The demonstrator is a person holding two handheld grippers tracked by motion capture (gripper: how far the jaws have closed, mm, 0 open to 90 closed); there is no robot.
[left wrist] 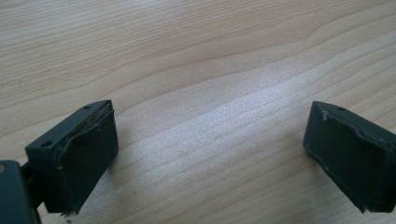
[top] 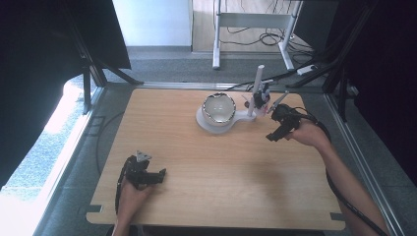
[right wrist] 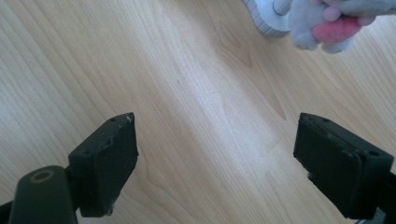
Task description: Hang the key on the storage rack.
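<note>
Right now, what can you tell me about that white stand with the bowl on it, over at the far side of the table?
The white stand looks like smooth plastic: a round base, a flat arm running right, and a slim upright post. A shiny bowl, pale inside with a dark-speckled rim, sits upright on the round base. Small dark, pink and grey items hang by the post; I can't tell what they are. It rests on the wooden table. The right gripper hovers close by, jaws open, not touching.
</note>
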